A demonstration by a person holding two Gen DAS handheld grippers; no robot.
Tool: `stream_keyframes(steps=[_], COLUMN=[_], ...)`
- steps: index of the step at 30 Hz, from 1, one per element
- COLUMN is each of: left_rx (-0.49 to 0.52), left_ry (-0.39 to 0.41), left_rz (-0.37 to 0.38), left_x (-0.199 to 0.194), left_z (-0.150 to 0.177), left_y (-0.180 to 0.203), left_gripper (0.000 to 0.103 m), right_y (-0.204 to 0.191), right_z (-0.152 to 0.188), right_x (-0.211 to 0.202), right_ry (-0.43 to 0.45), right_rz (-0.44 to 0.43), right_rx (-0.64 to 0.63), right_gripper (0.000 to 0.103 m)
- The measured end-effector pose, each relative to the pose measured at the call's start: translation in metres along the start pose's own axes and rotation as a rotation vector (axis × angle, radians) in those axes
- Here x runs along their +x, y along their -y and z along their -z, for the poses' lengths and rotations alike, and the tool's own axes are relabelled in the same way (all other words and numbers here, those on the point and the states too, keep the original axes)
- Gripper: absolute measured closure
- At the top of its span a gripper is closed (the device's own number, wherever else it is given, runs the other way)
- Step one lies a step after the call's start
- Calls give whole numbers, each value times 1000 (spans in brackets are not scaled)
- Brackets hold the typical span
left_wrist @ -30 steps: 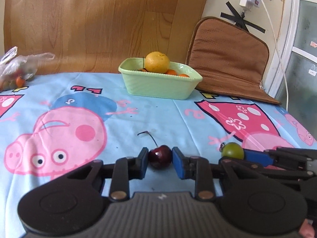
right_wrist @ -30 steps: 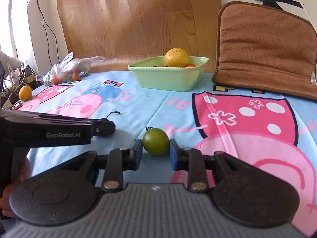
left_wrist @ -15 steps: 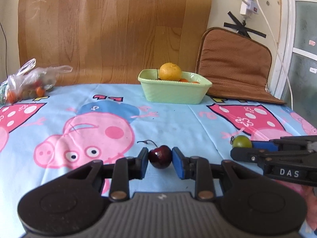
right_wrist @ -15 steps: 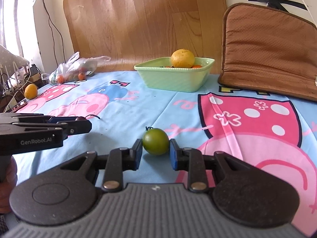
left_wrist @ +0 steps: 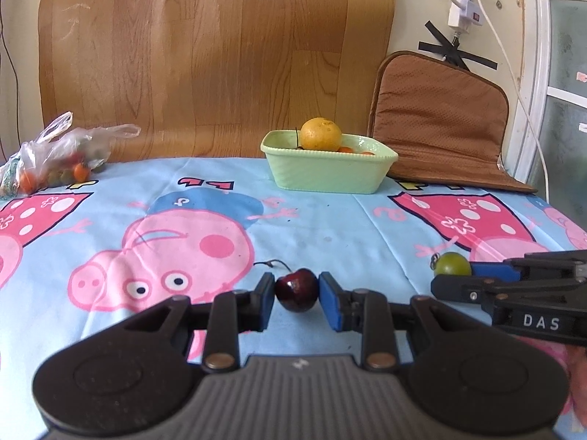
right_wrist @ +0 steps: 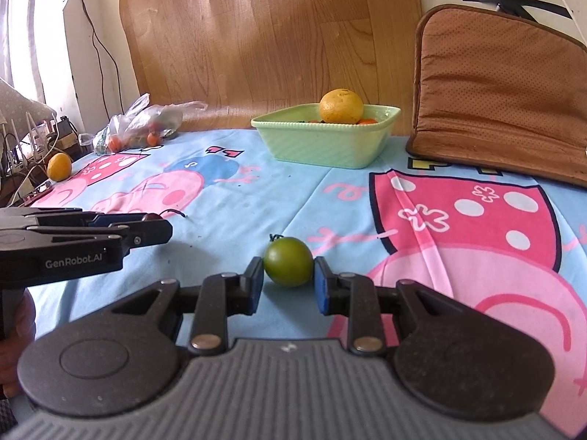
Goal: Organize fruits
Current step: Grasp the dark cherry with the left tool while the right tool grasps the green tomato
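Observation:
A dark red cherry [left_wrist: 295, 286] with a thin stem sits between the blue pads of my left gripper [left_wrist: 296, 295], which is shut on it low over the tablecloth. My right gripper [right_wrist: 288, 277] is shut on a small green tomato [right_wrist: 287, 258]. That tomato [left_wrist: 452, 264] also shows at the right of the left wrist view. A pale green bowl [left_wrist: 330, 179] stands at the back of the table. It holds a large orange [left_wrist: 321, 134] and smaller orange fruits. The bowl [right_wrist: 323, 143] lies well ahead of both grippers.
The table wears a blue cartoon-pig cloth [left_wrist: 183, 234]. A plastic bag of small fruits [left_wrist: 55, 157] lies at the back left, and a loose orange [right_wrist: 59, 167] rests near the left edge. A brown cushion [left_wrist: 440, 117] leans on the wall right of the bowl. A wooden board [left_wrist: 220, 55] stands behind.
My left gripper has drawn back from the bowl with the cherry still in it, so the bowl looks smaller and farther. The right gripper has kept its place and its grip on the tomato.

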State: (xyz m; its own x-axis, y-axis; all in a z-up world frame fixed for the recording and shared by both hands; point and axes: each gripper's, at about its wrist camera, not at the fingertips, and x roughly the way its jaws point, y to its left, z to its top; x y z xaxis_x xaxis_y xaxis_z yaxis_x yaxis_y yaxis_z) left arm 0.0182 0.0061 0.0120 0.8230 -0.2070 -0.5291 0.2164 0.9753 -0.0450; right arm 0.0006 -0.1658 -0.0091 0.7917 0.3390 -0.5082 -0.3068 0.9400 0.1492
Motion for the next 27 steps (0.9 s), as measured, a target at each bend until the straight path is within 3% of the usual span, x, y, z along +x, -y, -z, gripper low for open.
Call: stream_keyframes(steps=[16, 27], left_rx=[-14, -4], left_ry=[17, -32], left_rz=[-17, -32], left_x=[-2, 6], left_z=[1, -1], left_y=[-1, 0], left_gripper=[76, 76], right_y=[0, -2], right_z=[0, 1], right_x=[1, 2], right_ry=[-8, -11], right_rz=[5, 9], right_rx=[-4, -11], right_gripper=[71, 70])
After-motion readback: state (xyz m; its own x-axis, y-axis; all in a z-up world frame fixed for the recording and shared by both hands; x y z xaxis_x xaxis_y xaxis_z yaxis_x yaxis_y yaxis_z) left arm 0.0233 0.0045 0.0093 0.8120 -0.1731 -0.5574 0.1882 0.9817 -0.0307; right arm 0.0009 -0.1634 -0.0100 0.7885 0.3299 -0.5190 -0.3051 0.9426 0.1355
